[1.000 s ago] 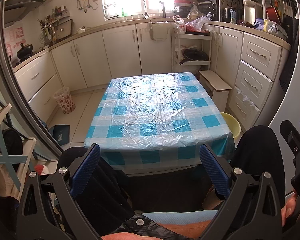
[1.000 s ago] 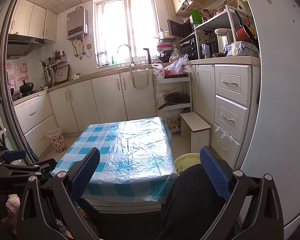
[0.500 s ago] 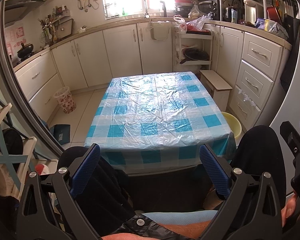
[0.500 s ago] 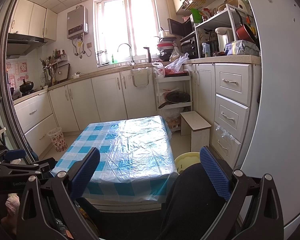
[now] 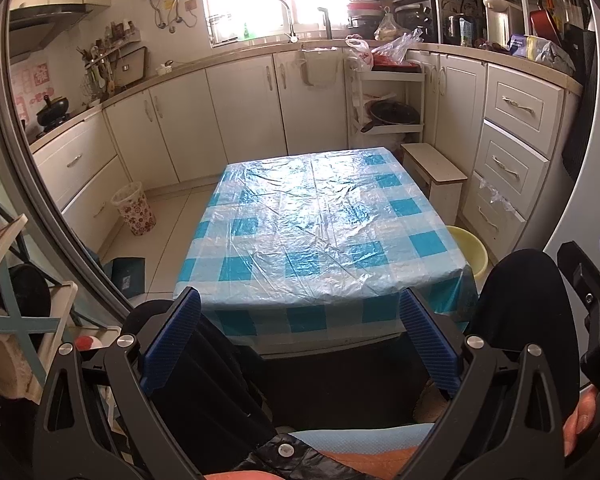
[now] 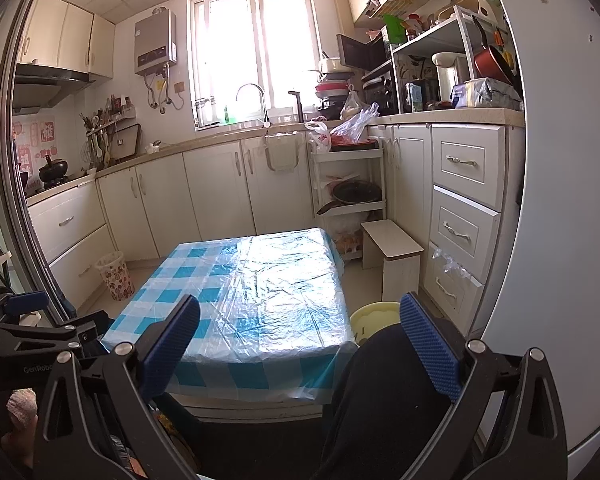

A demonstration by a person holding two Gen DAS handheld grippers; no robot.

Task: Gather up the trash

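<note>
A low table (image 5: pixel 320 216) with a blue-and-white checked plastic cover stands in the middle of a kitchen, and I see no loose trash on its top. A flower-patterned waste basket (image 5: pixel 134 208) stands on the floor left of the table, against the cabinets. My left gripper (image 5: pixel 300 344) is open, held low over a person's dark-trousered knees, just short of the table's near edge. My right gripper (image 6: pixel 300 352) is open too, empty, aimed higher over the same table (image 6: pixel 252 292). The waste basket (image 6: pixel 115 276) shows at the left there.
A yellow basin (image 5: pixel 470 250) sits on the floor at the table's right corner, beside a small white stool (image 5: pixel 434 176). White cabinets and drawers (image 5: pixel 512 152) line the back and right walls. A tiered rack (image 5: pixel 388 108) holds a pan and plastic bags.
Both views have tilted slightly upward, so the table sits a little lower in frame. Both grippers stay open and empty.
</note>
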